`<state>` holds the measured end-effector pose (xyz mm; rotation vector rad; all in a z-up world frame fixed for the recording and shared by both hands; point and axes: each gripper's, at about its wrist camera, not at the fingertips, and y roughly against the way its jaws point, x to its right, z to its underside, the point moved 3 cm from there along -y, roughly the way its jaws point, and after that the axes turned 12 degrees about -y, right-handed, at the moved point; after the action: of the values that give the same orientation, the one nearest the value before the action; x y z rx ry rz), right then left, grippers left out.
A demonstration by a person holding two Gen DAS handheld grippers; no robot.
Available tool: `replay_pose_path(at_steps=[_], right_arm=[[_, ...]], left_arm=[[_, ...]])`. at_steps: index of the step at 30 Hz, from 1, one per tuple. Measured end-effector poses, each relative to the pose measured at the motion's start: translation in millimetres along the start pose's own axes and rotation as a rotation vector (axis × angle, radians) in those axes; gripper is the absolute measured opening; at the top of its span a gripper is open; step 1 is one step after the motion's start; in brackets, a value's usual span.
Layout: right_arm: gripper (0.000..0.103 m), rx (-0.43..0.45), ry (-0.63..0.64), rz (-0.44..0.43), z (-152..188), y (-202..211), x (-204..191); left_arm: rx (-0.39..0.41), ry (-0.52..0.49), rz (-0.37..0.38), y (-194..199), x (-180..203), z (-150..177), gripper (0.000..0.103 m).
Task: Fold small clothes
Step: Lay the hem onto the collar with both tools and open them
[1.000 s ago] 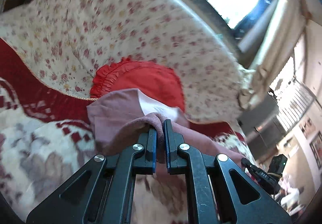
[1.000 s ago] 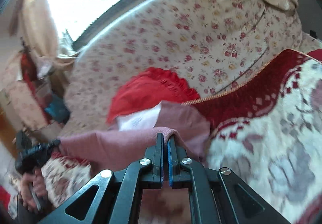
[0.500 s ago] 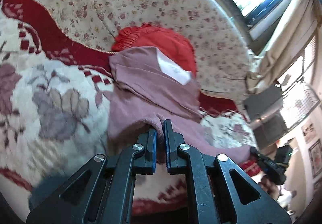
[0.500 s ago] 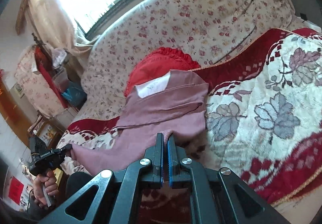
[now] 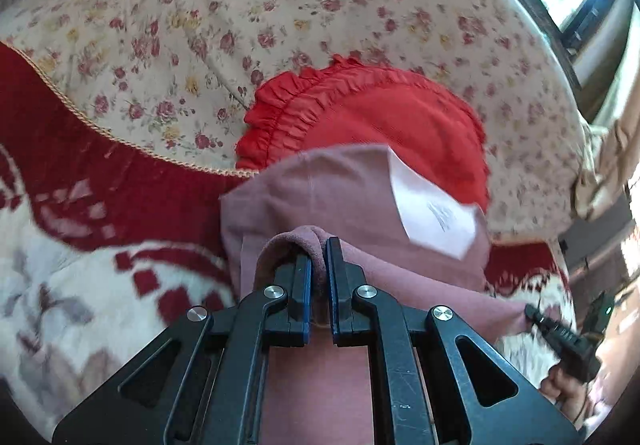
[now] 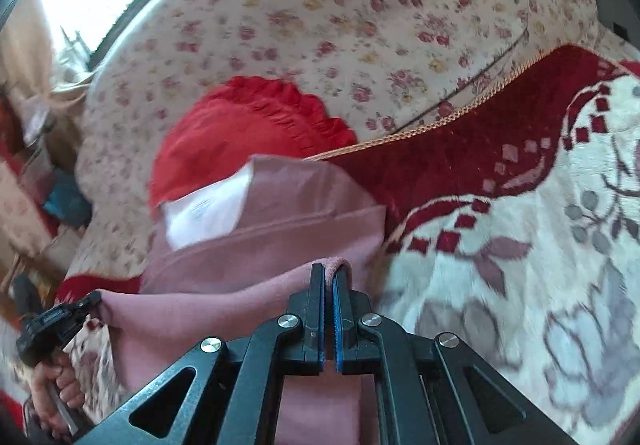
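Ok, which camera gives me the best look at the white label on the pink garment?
The left wrist view: the white label lies near the frame's centre on the pink garment, unobstructed, with faint print showing. The right wrist view shows the label further to one side, partly tucked under a fold and blurrier.

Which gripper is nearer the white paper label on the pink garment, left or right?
Left, though not by much. The left gripper grips the pink garment just below the white label; the right gripper pinches the hem farther from it.
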<state>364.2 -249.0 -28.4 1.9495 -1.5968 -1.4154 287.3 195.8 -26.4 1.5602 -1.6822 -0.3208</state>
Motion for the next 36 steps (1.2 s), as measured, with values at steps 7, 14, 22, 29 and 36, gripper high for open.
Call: replay_pose_path(at_steps=[7, 14, 22, 29, 36], right_arm=[[0.003, -0.032, -0.018, 0.025, -11.7, -57.8, 4.8], [0.006, 0.098, -0.092, 0.015, -30.9, -55.6, 35.7], [0.006, 0.033, 0.155, -0.107, 1.9, -9.3, -11.6], [0.006, -0.230, 0.349, 0.015, 58.6, -68.0, -36.0], [0.006, -0.138, 0.306, 0.030, 35.1, -94.2, -47.3]], left_arm=[[-0.068, 0.041, -0.059, -53.3, -21.0, -1.2, 0.006], [-0.016, 0.100, -0.087, -41.9, -55.7, -17.0, 0.006], [-0.100, -0.166, 0.049, -11.0, 34.1, 26.8, 0.007], [-0.302, -0.321, -0.037, -66.1, 67.2, 65.6, 0.006], [-0.204, -0.271, -0.021, -83.5, 63.3, 15.1, 0.006]])
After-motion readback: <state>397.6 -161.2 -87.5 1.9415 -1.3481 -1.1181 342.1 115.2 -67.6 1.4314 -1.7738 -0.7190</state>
